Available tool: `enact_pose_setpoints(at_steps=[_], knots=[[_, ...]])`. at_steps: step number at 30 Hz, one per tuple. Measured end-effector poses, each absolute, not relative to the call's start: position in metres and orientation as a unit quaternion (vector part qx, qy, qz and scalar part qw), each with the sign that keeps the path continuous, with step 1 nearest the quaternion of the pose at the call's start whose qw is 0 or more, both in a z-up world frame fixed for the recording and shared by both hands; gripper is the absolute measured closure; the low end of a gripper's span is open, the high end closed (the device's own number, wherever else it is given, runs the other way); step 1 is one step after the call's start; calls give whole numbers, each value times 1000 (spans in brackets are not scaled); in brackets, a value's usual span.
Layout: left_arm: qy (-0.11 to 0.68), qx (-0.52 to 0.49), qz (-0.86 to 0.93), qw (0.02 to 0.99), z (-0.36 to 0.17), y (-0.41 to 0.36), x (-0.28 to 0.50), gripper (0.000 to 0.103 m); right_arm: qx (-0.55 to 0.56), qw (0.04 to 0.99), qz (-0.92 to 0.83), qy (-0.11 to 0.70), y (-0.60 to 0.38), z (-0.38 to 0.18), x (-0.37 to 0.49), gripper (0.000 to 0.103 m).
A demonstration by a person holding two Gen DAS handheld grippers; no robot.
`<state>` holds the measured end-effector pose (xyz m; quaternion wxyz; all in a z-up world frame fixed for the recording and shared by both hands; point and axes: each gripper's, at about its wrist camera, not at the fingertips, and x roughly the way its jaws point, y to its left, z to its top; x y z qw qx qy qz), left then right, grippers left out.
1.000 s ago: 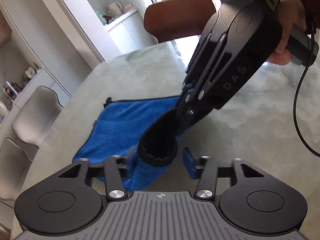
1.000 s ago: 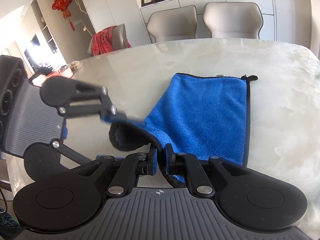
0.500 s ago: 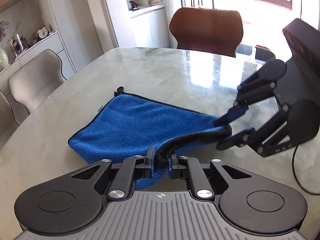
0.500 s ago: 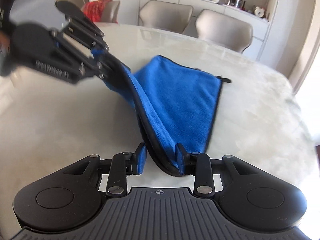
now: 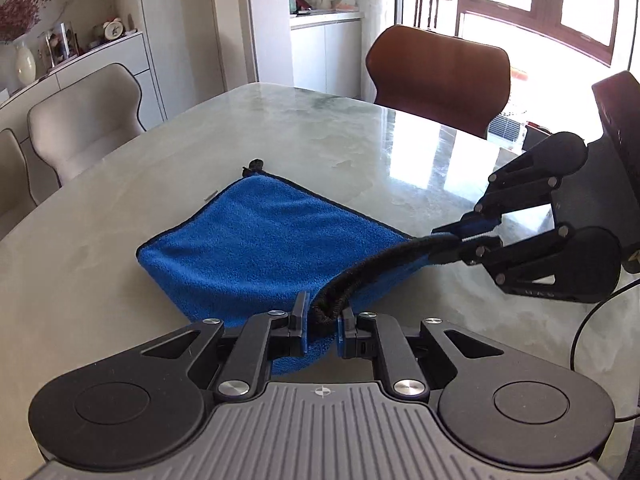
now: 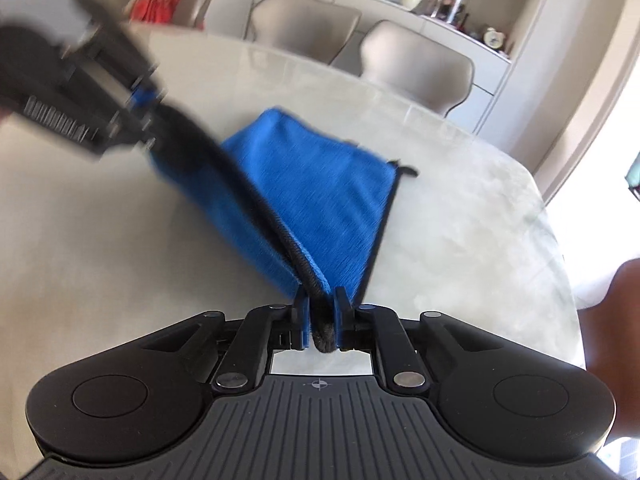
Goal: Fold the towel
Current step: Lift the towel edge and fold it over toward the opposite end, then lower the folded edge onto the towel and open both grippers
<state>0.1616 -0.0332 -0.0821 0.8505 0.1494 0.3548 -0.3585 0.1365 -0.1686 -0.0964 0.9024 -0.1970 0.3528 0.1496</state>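
Observation:
A blue towel [image 5: 256, 248] with black edging lies on the marble table [image 5: 328, 144], its near edge lifted and stretched between both grippers. My left gripper [image 5: 322, 316] is shut on one end of that black hem. My right gripper [image 5: 466, 236] is shut on the other end, at the right in the left wrist view. In the right wrist view the towel [image 6: 320, 184] hangs from my right gripper [image 6: 320, 312], and the left gripper [image 6: 140, 120] is blurred at upper left. The far part of the towel rests on the table.
A brown chair [image 5: 440, 76] stands at the table's far side. Grey chairs [image 5: 84, 116] stand at the left. A black cable [image 5: 588, 324] trails on the table near the right gripper. Cabinets and shelves line the walls.
The right gripper let go of the towel and shut again on its hem. The left gripper shut on the hem. The grippers moved apart and pulled the hem taut above the table.

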Motion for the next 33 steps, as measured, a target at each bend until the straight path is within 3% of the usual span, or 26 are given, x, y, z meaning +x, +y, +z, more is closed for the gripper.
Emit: enact_pose_setpoints(at_steps=[9,20,31,33], knots=[[366,94,-311,872,-79,-19,213,91,-199,908,163,330,-164,-80,211,93],[423,18,-263,867,-102,1,303,90,-206,892,177,363,-145,-99,299,93],[436,-1,-242,867,-123,8,335,90,-214,878,181,389,-133,-120,342,93],[443,-7,-235,865,-129,10,337,86,-219,874,185,393,-130,-124,346,90]])
